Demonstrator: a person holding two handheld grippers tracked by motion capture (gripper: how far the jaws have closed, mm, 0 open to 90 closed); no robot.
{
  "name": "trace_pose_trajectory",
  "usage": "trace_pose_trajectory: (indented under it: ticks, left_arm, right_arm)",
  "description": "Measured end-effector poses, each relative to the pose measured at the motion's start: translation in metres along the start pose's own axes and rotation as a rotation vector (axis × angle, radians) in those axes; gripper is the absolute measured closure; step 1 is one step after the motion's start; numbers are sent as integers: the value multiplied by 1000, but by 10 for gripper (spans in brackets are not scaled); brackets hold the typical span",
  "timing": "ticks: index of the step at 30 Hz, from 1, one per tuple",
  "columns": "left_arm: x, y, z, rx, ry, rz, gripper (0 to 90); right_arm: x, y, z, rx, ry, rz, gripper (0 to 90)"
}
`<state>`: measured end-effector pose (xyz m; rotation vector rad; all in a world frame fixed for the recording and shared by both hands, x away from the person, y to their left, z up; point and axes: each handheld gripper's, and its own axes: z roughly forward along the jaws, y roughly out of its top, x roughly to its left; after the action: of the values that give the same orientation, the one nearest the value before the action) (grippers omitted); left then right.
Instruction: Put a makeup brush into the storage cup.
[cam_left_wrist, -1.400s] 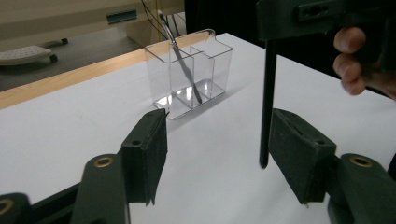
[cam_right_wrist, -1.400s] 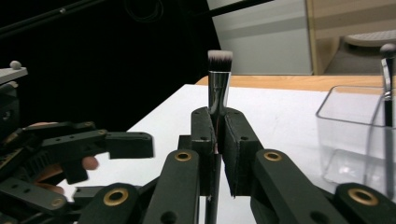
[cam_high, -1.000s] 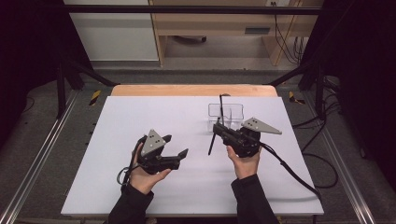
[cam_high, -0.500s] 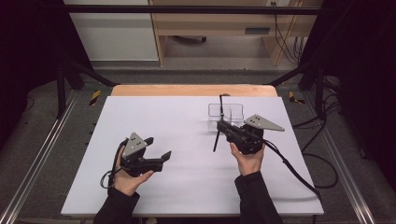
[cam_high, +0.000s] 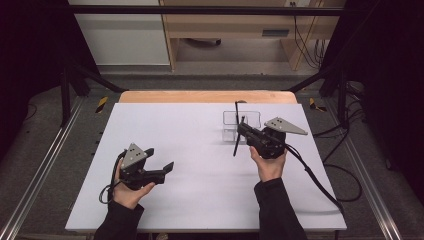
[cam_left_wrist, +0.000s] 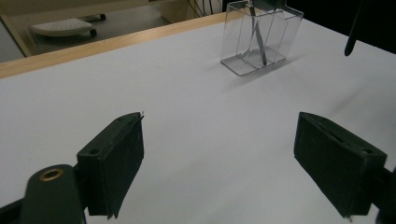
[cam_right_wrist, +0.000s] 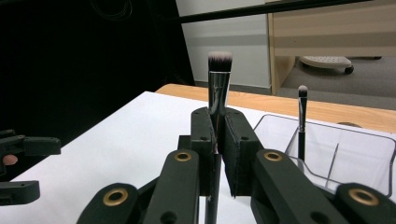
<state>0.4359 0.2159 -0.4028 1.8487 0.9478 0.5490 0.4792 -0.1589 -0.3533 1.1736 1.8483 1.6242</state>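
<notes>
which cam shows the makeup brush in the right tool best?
Right gripper view: the makeup brush stands upright, pinched between the right tool's jaws, with bristles and metal ferrule sharp. The high view shows the brush as a thin dark stick beside the clear organizer. The left gripper view catches one dark end.

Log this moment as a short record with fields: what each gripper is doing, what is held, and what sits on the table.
left gripper: jaws just been opening, nothing between them, over bare table
right gripper: shut on a makeup brush
makeup brush: upright in the jaws, bristles up, silver collar, dark handle
clear holder: divided plastic box on the far right part of the table, beside the right gripper
thin brush: stands in the holder, tip up
table: white top, wooden edge at the far side
</notes>
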Motion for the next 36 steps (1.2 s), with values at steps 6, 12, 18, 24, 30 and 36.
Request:
trace_pose_trajectory:
  ticks: [6,12,18,24,30,36]
  left_arm:
    - [8,-5,-2,11,11,-6,147]
    - [14,-6,-6,9,20,-18,142]
    - [18,-8,-7,19,30,-14,136]
    - [21,-9,-8,24,36,-13,136]
    - [24,-10,-8,30,34,-15,135]
    - [25,-10,-8,32,34,-13,133]
  right_arm:
    - [-8,5,5,0,-32,-13,838]
    - [-15,13,9,-2,-62,-25,839]
    - [-19,22,15,-9,-84,-35,839]
    - [-24,31,21,-16,-112,-48,839]
    - [-28,35,28,-18,-136,-54,839]
    - [-35,38,34,-21,-154,-49,839]
